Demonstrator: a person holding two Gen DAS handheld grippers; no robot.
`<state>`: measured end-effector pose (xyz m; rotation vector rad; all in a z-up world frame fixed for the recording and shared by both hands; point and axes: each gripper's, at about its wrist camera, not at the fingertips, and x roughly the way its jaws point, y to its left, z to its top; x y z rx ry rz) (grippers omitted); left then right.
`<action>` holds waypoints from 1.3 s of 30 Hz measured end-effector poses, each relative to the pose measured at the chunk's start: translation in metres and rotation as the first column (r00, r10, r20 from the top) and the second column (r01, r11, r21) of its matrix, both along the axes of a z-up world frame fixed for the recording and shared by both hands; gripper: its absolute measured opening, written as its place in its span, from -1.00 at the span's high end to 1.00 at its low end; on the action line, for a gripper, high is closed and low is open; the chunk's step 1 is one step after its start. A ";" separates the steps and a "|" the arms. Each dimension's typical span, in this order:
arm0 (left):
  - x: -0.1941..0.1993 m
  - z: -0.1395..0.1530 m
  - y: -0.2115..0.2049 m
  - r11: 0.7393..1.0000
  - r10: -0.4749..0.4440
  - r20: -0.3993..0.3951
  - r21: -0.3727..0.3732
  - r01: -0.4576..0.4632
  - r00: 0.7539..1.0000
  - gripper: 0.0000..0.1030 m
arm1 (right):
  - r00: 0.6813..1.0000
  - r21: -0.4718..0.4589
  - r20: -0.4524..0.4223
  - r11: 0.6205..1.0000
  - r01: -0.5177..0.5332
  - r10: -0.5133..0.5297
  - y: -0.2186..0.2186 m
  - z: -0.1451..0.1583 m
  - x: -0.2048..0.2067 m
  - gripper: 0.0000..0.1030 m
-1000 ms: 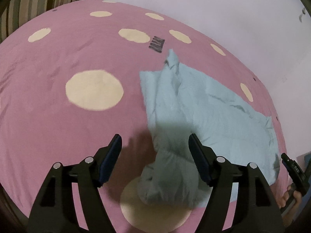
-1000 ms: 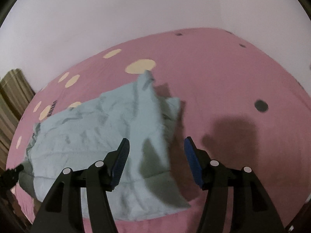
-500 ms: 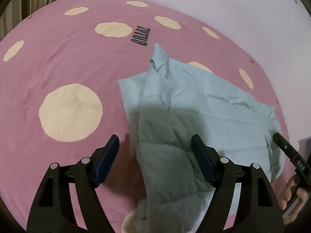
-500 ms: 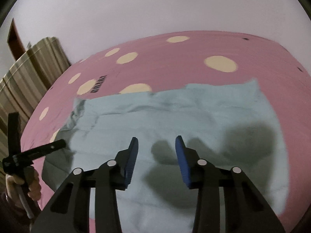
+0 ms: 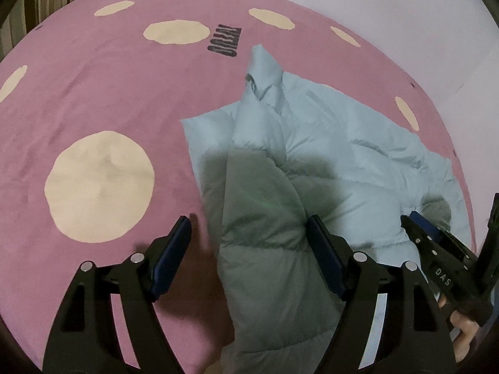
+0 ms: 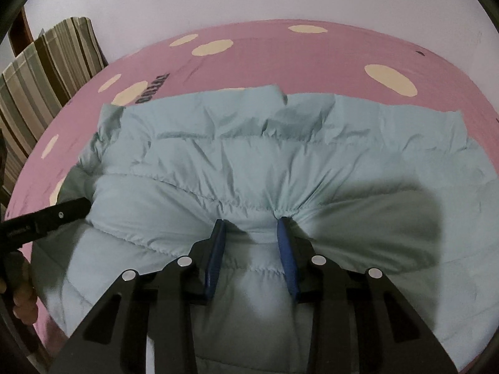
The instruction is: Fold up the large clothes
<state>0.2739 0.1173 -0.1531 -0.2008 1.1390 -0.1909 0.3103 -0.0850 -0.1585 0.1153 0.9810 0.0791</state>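
A pale blue puffer jacket (image 6: 249, 162), quilted in soft stitched bands with crinkled, slightly glossy fabric, lies spread on a pink bedspread (image 5: 109, 93) of matte, velvety cloth printed with cream ovals. The right gripper (image 6: 251, 224) pinches a gathered ridge of the jacket's padding between its blue pads, puckering the seams. The left gripper (image 5: 249, 230) stands spread wide above the near left sleeve (image 5: 268, 249), touching nothing. A striped cushion (image 6: 46, 68) sits far left.
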 end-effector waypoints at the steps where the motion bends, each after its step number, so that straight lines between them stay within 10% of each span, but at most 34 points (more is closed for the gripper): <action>1: 0.001 -0.001 0.000 1.000 -0.001 -0.001 0.002 0.001 1.000 -0.48 | 1.000 -0.003 0.001 1.000 0.000 0.000 0.000 -0.001 0.000 0.32; 8: 0.006 -0.008 -0.007 1.000 -0.014 -0.003 0.027 0.014 1.000 -0.46 | 1.000 -0.014 0.011 1.000 0.001 -0.001 0.001 -0.003 0.001 0.32; 22: 0.000 0.005 -0.027 0.998 -0.065 0.027 0.017 0.065 0.998 0.66 | 1.000 -0.018 0.017 1.000 -0.001 0.002 0.002 -0.003 0.001 0.32; 39: -0.027 0.090 -0.070 0.991 -0.130 0.155 0.051 0.124 0.979 0.78 | 0.999 0.021 0.052 1.000 0.008 -0.009 -0.010 0.001 0.002 0.33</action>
